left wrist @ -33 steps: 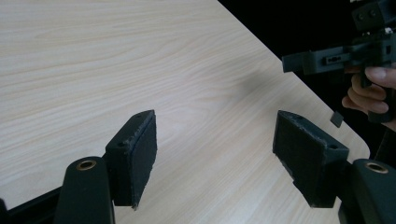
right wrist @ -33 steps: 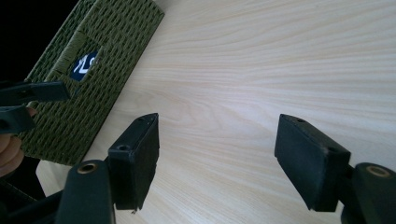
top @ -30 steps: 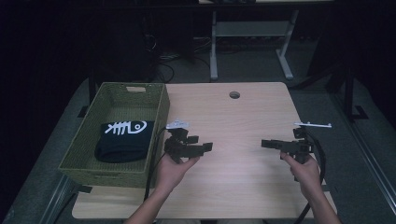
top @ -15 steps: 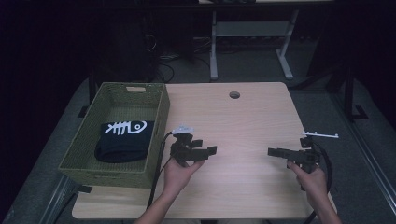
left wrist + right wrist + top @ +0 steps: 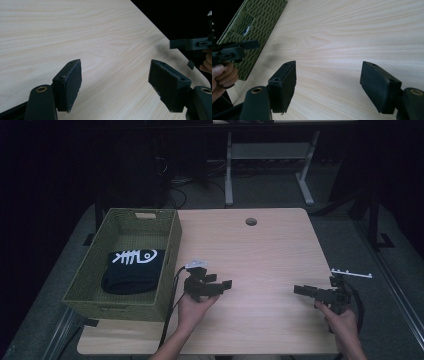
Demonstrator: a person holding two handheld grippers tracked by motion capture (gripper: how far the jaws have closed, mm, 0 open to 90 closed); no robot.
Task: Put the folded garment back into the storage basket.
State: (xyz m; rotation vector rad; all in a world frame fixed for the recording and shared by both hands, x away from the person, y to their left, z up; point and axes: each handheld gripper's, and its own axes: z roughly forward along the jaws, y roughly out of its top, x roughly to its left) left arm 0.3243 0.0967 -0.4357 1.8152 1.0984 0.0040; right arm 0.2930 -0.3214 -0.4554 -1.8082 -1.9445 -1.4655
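Note:
My left gripper [image 5: 226, 284] hovers low over the pale wooden table [image 5: 260, 250], just right of the green woven basket [image 5: 170, 245]. Its jaws point right and have just been opening, with nothing between them. In the left gripper view the gripper [image 5: 115, 85] stands open over bare wood, and the right gripper [image 5: 190, 43] shows beyond it. My right gripper [image 5: 300, 290] is near the table's right front, pointing left, open and empty. From the right gripper view, this gripper [image 5: 328, 85] faces the left gripper [image 5: 234, 50] and the basket [image 5: 254, 25].
A folded black cloth [image 5: 132, 270] with a white fish-bone print lies in the basket. A white strip with small hooks [image 5: 351, 272] sits at the table's right edge. A round cable hole [image 5: 251, 221] is near the far edge. A desk frame [image 5: 265, 150] stands behind.
Both hands have sunk and drawn back toward the table's near edge. The right gripper has also shifted to the right. The left jaws stand slightly wider.

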